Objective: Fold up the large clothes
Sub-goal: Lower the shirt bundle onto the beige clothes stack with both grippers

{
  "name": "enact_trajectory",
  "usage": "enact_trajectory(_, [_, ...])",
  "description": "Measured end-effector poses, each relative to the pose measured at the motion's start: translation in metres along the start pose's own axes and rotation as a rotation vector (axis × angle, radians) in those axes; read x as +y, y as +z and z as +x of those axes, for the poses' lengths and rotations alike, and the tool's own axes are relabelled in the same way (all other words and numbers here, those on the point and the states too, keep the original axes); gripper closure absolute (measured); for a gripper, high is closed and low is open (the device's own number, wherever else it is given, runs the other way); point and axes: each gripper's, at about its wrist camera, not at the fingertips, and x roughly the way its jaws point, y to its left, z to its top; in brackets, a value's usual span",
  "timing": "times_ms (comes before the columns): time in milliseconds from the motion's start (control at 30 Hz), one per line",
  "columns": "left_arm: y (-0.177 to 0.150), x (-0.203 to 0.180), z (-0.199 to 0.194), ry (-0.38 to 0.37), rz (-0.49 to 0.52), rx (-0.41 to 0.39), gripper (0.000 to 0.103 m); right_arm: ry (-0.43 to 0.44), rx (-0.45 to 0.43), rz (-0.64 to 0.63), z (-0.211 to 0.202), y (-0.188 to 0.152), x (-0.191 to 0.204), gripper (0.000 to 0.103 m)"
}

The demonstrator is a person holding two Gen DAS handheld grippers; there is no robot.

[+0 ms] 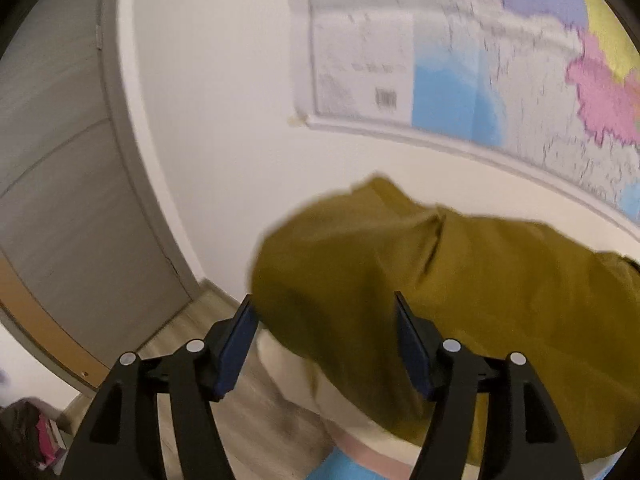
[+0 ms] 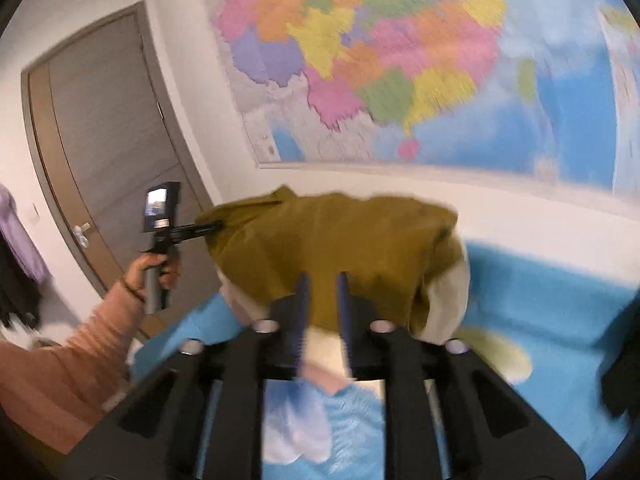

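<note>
An olive-green garment [image 1: 440,280] with a cream lining [image 1: 288,368] lies bunched on a blue bed cover [image 2: 540,300]. My left gripper [image 1: 326,308] is open, its jaws wide apart at the garment's near left edge, with nothing pinched. In the right wrist view the left gripper [image 2: 214,226] reaches the left tip of the garment [image 2: 340,240], held by a hand [image 2: 156,268] in a peach sleeve. My right gripper [image 2: 323,280] sits at the garment's near side with a narrow gap. Cloth fills that gap, and blur hides whether the pads press on it.
A large coloured map [image 2: 400,60] hangs on the white wall behind the bed. A grey door [image 2: 108,120] stands to the left, with wood floor [image 1: 180,332] below it. Hanging clothes [image 2: 20,232] show at the far left edge.
</note>
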Motion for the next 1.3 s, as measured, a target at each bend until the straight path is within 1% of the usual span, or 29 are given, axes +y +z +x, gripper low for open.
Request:
enact_trajectory(67, [0.003, 0.005, -0.015, 0.053, -0.033, -0.075, 0.038, -0.047, 0.013, -0.001, 0.027, 0.011, -0.004, 0.07])
enact_trajectory(100, [0.005, 0.007, -0.024, 0.054, -0.057, -0.103, 0.038, -0.059, 0.024, 0.003, 0.04, 0.013, -0.007, 0.07])
enact_trajectory(133, [0.006, 0.007, -0.028, 0.026, -0.065, -0.107, 0.038, -0.065, 0.056, 0.012, 0.058, 0.015, -0.012, 0.07])
enact_trajectory(167, [0.007, 0.004, -0.031, -0.021, -0.057, -0.104, 0.038, -0.105, 0.071, 0.021, 0.069, 0.014, -0.017, 0.075])
enact_trajectory(200, [0.005, -0.002, -0.035, -0.05, -0.038, -0.101, 0.038, -0.133, 0.086, 0.042, 0.079, 0.01, -0.024, 0.077])
enact_trajectory(233, [0.002, -0.01, -0.036, -0.082, -0.006, -0.092, 0.038, -0.144, 0.117, 0.073, 0.091, 0.005, -0.032, 0.077])
enact_trajectory(267, [-0.002, -0.018, -0.035, -0.119, 0.022, -0.077, 0.038, -0.153, 0.175, 0.125, 0.104, -0.004, -0.044, 0.077])
enact_trajectory(333, [-0.009, -0.031, -0.029, -0.201, 0.059, -0.042, 0.038, -0.141, 0.223, 0.203, 0.115, -0.02, -0.06, 0.077])
enact_trajectory(367, [-0.011, -0.036, -0.026, -0.213, 0.069, -0.033, 0.038, -0.125, 0.242, 0.234, 0.121, -0.03, -0.068, 0.077])
enact_trajectory(400, [-0.016, -0.045, -0.023, -0.212, 0.091, -0.03, 0.038, -0.126, 0.257, 0.238, 0.123, -0.033, -0.068, 0.077])
enact_trajectory(467, [-0.025, -0.059, -0.016, -0.221, 0.129, -0.017, 0.038, -0.15, 0.273, 0.199, 0.122, -0.029, -0.062, 0.076])
enact_trajectory(500, [-0.026, -0.063, -0.013, -0.238, 0.124, -0.008, 0.038, -0.154, 0.275, 0.184, 0.12, -0.025, -0.058, 0.071])
enact_trajectory(567, [-0.032, -0.069, -0.015, -0.253, 0.117, -0.011, 0.038, -0.138, 0.242, 0.16, 0.11, -0.014, -0.05, 0.063])
enact_trajectory(667, [-0.035, -0.076, -0.026, -0.283, 0.125, -0.035, 0.037, -0.144, 0.155, 0.07, 0.096, 0.0, -0.032, 0.062])
enact_trajectory(700, [-0.038, -0.079, -0.033, -0.287, 0.127, -0.047, 0.034, -0.135, 0.135, 0.051, 0.094, 0.005, -0.027, 0.06])
enact_trajectory(733, [-0.039, -0.082, -0.039, -0.297, 0.134, -0.06, 0.032, -0.125, 0.123, 0.037, 0.096, 0.009, -0.022, 0.059])
enact_trajectory(800, [-0.04, -0.093, -0.047, -0.31, 0.158, -0.073, 0.032, -0.12, 0.102, 0.006, 0.102, 0.016, -0.014, 0.058])
enact_trajectory(900, [-0.045, -0.106, -0.055, -0.338, 0.188, -0.087, 0.028, -0.139, 0.117, 0.011, 0.125, 0.022, -0.018, 0.058])
enact_trajectory(967, [-0.049, -0.114, -0.051, -0.351, 0.193, -0.071, 0.027, -0.144, 0.185, 0.069, 0.148, 0.019, -0.031, 0.058])
enact_trajectory(1000, [-0.052, -0.115, -0.05, -0.354, 0.195, -0.059, 0.027, -0.15, 0.223, 0.104, 0.158, 0.014, -0.039, 0.061])
enact_trajectory(1033, [-0.055, -0.118, -0.045, -0.36, 0.197, -0.04, 0.027, -0.142, 0.234, 0.12, 0.16, 0.01, -0.043, 0.061])
enact_trajectory(1100, [-0.06, -0.121, -0.036, -0.355, 0.191, -0.021, 0.027, -0.123, 0.232, 0.143, 0.161, 0.003, -0.048, 0.061])
enact_trajectory(1167, [-0.064, -0.122, -0.035, -0.348, 0.191, -0.02, 0.027, -0.123, 0.226, 0.132, 0.156, 0.002, -0.046, 0.059])
enact_trajectory(1233, [-0.065, -0.121, -0.038, -0.344, 0.184, -0.026, 0.027, -0.115, 0.213, 0.131, 0.145, 0.001, -0.042, 0.056])
enact_trajectory(1300, [-0.066, -0.119, -0.046, -0.357, 0.173, -0.037, 0.027, -0.102, 0.186, 0.107, 0.131, -0.002, -0.035, 0.055])
